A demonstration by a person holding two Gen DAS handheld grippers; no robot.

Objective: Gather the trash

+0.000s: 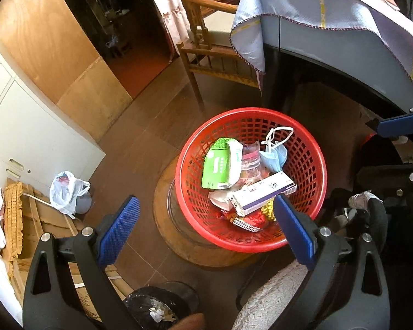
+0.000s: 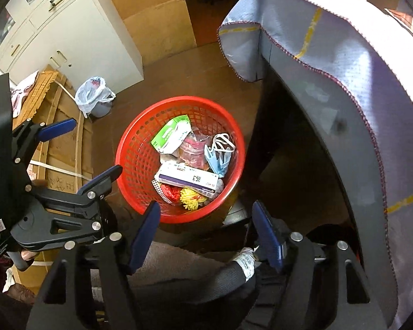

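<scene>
Red plastic lattice forms the basket (image 1: 250,126) that sits on the brown tiled floor (image 1: 140,137), resting on a round wooden disc (image 1: 165,192) just beside the dark base of a worktop (image 1: 330,41) draped in a pale blue cloth (image 2: 330,63). Inside the basket lies the collected trash: a green and white packet (image 1: 220,165) toward the far left side, a crumpled clear wrapper (image 1: 250,159) beside it, a blue face mask (image 1: 274,156) with white ear loops against the far right wall, and a long white and purple box (image 1: 264,192) lying across the near part. Under the box are red and yellow wrappers (image 2: 190,196) and a strip of pills (image 1: 245,224).

Both tools hang above the basket with nothing between their blue pads. The left gripper (image 1: 206,231) has its fingers spread wide apart, one on each side of the basket's near rim. The right gripper (image 2: 206,236) also has its fingers apart and empty, near the basket's near edge; the left gripper shows at its left, likewise spread.

Farther off on the floor, a small grey bin (image 2: 100,108) lined with a white plastic bag (image 1: 66,189) stands near a white cabinet (image 1: 35,126).
</scene>
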